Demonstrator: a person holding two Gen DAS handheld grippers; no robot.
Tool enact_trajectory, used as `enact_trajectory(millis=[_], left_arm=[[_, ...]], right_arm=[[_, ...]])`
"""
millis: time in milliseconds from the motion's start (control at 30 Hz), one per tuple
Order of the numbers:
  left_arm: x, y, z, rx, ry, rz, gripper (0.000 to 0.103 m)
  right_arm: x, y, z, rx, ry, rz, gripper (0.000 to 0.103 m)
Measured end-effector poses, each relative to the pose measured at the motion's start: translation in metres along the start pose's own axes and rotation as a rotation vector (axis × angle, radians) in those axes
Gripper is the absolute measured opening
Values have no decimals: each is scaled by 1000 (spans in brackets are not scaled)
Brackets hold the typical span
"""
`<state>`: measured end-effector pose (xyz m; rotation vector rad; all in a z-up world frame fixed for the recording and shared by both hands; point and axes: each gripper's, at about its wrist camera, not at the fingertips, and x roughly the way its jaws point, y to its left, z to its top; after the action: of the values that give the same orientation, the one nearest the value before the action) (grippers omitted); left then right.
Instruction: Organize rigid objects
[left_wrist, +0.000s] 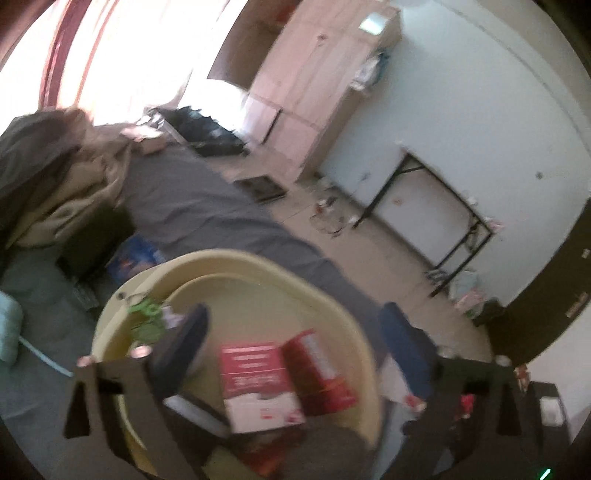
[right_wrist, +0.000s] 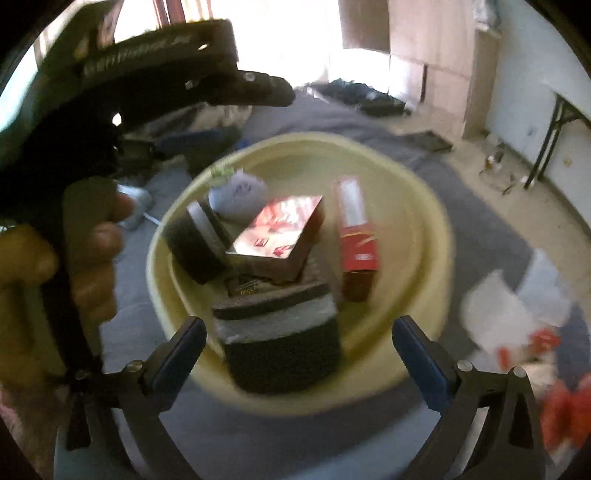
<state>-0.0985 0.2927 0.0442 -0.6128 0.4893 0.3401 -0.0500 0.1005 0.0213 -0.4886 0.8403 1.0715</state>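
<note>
A cream basin (right_wrist: 413, 221) sits on a grey mat and holds several boxes. In the right wrist view they are a red-and-white box (right_wrist: 280, 232), an upright red carton (right_wrist: 356, 236), a dark grey block (right_wrist: 284, 343), a black-and-grey case (right_wrist: 195, 243) and a pale pouch (right_wrist: 240, 194). My right gripper (right_wrist: 299, 325) hangs open over the basin's near side, its pads astride the dark block but clear of it. A hand (right_wrist: 92, 240) holds my left gripper's body (right_wrist: 147, 74) at the upper left. In the left wrist view my left gripper (left_wrist: 295, 310) is open above the basin (left_wrist: 236, 266), over the red-and-white box (left_wrist: 258, 384) and the red carton (left_wrist: 317, 369).
The grey mat (left_wrist: 207, 206) covers the floor around the basin. White paper and red packets (right_wrist: 517, 317) lie to its right. A folding table (left_wrist: 436, 206) and a wardrobe (left_wrist: 317, 81) stand along the wall. Piled clothes (left_wrist: 55, 177) and a black bag (left_wrist: 207, 129) lie beyond.
</note>
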Motion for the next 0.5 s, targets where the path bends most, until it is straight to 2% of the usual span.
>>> enact_trajectory(millis=[100, 167, 267, 333, 400, 467, 500], left_arm=[[-4, -36, -3, 99, 6, -59, 103], [2, -64, -8, 162, 32, -108, 103], [28, -107, -26, 255, 156, -162, 103], [50, -133, -43, 313, 267, -160, 103], [66, -155, -59, 384, 313, -160, 103], [77, -171, -73, 450, 353, -199, 103], [82, -177, -81, 487, 379, -224, 103]], right_arm=[[-59, -29, -22, 93, -65, -45, 103], [-102, -66, -44, 197, -127, -114, 103], [-143, -122, -84, 356, -188, -243, 103], [-152, -158, -109, 462, -188, -309, 103], [-150, -189, -125, 533, -156, -334, 103], [-146, -208, -137, 539, -200, -314, 103], [-144, -215, -143, 536, -238, -267, 103]])
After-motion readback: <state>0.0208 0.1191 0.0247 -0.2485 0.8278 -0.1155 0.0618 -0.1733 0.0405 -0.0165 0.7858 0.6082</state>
